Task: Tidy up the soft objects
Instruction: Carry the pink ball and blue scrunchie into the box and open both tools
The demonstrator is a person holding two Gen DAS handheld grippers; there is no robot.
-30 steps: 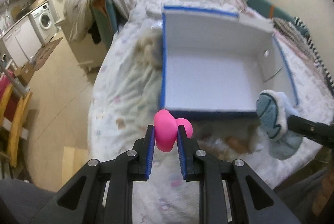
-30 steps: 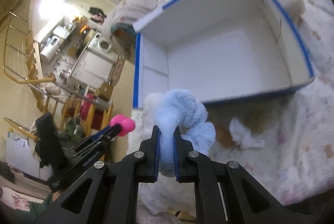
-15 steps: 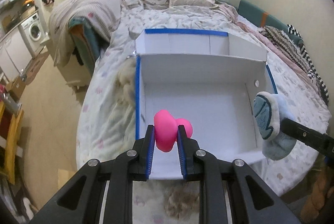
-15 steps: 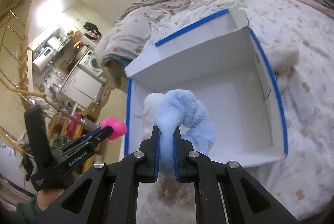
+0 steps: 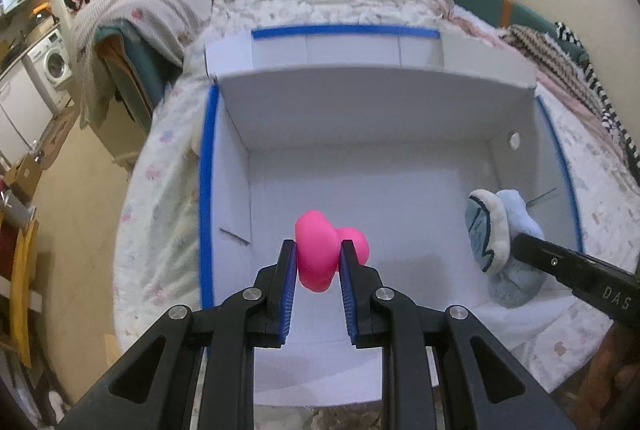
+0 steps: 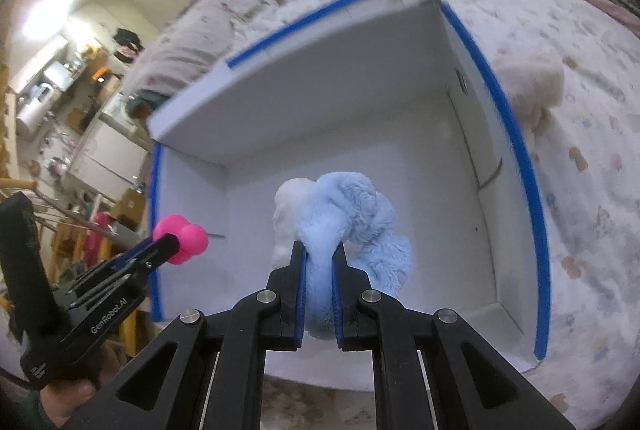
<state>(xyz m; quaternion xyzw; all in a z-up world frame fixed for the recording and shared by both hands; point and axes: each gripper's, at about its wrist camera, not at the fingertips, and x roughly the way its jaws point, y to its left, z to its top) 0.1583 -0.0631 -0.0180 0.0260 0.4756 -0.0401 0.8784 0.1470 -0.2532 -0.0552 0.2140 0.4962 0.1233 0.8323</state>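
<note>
Both pairs of tongs have come forward over the white box (image 5: 360,165) since a second ago, when they hung short of its near wall above the bed (image 5: 168,165); now the box floor fills the space ahead of them. Left tongs (image 5: 317,258) are clamped on a pink squishy toy (image 5: 316,250), which bulges out above and below the blue pads and sits in the air over the near left part of the box floor. Right tongs (image 6: 319,262) are squeezed shut on a fluffy blue plush (image 6: 352,213), its white-rimmed face turned left, held over the near right part of the box close to the right wall. Neither toy touches the box floor as far as I can see. A cream fluffy thing (image 6: 528,81) lies on the bed just outside the box's right wall.
</note>
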